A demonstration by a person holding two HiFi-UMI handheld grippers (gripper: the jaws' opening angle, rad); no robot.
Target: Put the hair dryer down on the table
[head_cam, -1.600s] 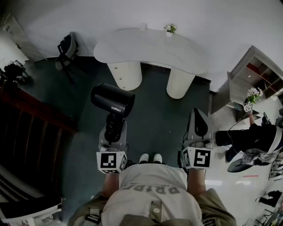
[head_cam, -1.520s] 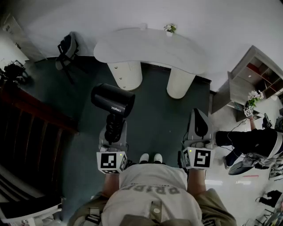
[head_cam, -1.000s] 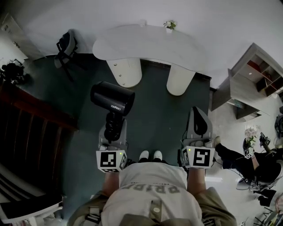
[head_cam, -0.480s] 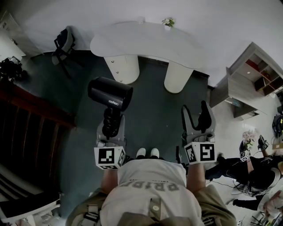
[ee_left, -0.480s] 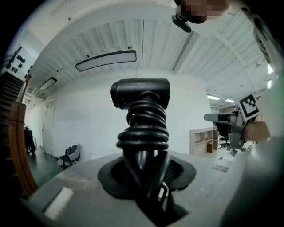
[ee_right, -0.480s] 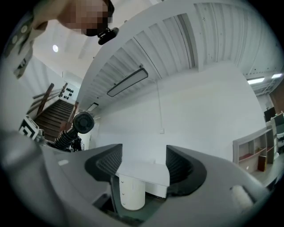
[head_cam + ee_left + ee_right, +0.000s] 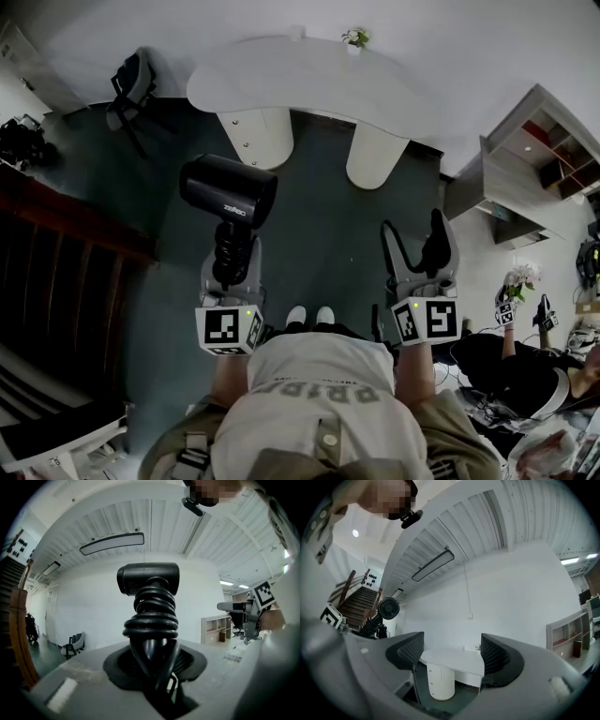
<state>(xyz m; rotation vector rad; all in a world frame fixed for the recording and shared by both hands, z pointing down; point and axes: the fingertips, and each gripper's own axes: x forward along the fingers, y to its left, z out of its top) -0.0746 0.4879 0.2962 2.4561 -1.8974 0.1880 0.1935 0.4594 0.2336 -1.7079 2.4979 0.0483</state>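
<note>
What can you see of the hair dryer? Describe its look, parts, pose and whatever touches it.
The hair dryer is black, seemingly matt plastic, with a short round barrel bearing white lettering. Its cord is coiled round the handle. It juts forward from the left gripper, whose jaws clamp the wrapped handle, barrel at the far end, in the air over the dark floor. It is short of the white table.

Right gripper (image 7: 452, 641) jaws, just opening, stand apart and empty; white table (image 7: 457, 663) beyond, seemingly the hair dryer (image 7: 387, 608) at left.
</note>
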